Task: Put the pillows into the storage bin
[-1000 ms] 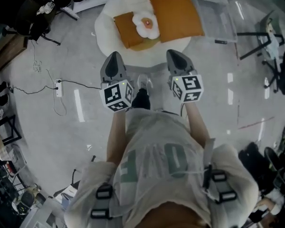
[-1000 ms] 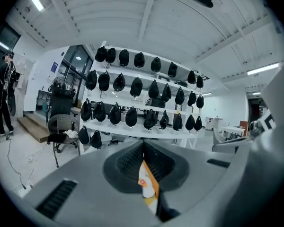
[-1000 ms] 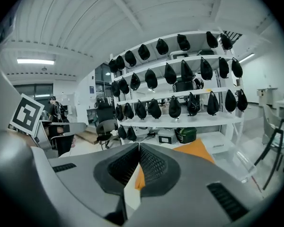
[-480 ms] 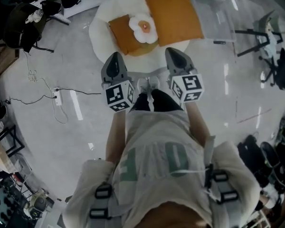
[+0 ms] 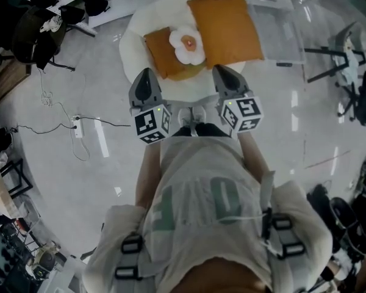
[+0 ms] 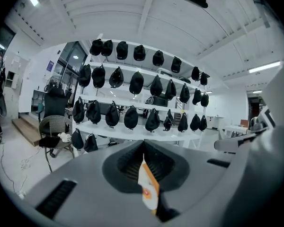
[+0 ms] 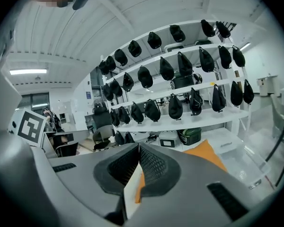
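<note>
1. Approach seemed to be the step in hand: the left gripper (image 5: 147, 73) and the right gripper (image 5: 222, 69) were held level, side by side, near the pillows but not touching them. Each had its jaws pressed together on nothing.
2. Both pairs of jaws would have needed spreading wide before the reach, since shut tips could only have pushed soft stuffing away.
3. A good grasp would probably have bitten deep into a corner or seam. The left gripper was better placed for the small orange pillow (image 5: 159, 52), the right gripper for the large orange pillow (image 5: 227, 28).
4. Lifting the flower-shaped pillow (image 5: 187, 46) first looked wise, because it lay on top, across the gap between the other 2, and would likely have tumbled off otherwise.
5. All 3 pillows lay on a round white mat (image 5: 133, 38) on the floor (image 5: 79, 163), straight ahead of the person.
6. From left to right they were a small orange square, a white flower with an orange centre, and a bigger, plump orange square tilted slightly.
7. A clear bin (image 5: 282, 34), seemingly the storage bin, stood just beside the large orange pillow, on its right, holding no pillow.
</note>
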`<state>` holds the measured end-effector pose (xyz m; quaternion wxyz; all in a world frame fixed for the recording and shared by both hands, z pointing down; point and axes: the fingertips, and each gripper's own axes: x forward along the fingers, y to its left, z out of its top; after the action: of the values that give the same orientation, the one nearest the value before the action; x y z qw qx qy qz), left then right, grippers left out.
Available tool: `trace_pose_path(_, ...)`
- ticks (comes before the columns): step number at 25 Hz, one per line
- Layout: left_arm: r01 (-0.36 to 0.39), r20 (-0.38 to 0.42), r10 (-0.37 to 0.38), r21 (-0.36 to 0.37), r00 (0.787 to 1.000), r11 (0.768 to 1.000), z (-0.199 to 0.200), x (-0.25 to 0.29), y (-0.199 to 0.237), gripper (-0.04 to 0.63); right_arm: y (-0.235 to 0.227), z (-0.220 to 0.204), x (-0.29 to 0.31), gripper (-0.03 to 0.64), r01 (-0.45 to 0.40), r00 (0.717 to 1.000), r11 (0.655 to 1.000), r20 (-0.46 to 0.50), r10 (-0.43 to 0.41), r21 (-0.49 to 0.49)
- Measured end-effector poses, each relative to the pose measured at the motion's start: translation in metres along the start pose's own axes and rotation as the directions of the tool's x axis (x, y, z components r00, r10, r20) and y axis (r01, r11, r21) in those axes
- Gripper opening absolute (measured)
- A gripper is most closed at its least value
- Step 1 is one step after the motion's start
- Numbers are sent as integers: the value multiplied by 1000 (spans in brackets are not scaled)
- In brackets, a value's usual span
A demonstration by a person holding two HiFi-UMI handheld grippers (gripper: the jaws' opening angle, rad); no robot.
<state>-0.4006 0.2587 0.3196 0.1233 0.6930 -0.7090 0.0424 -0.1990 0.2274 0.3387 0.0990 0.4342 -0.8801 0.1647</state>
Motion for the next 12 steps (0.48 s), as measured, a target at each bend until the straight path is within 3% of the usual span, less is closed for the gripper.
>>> trace_pose_path(6, -1, 1, 1, -8, 1000, 1000, -3, 3, 3, 10, 2, -4, 13, 13, -31, 999, 999, -21, 31, 9)
trace_pose_path(7, 17, 1, -16, -15, 1000, 1000, -5, 4, 2, 39, 3, -7, 18, 67, -43, 998, 999, -41, 43, 3)
trace_pose_path(8, 39, -7, -39, -22, 999, 999, -9, 7, 1, 125, 5, -12, 23, 176, -58, 996, 998, -67, 58, 0)
trace_pose_path(9, 60, -22, -61, -23, 998, 998, -14, 11, 0, 171, 6, -17, 29, 231, -74, 993, 997, -96, 73, -3)
trace_pose_path(12, 100, -113, -94, 47, 989, 994, -42, 27, 1, 216, 6, -32, 51, 273, -112, 980, 994, -166, 110, -8)
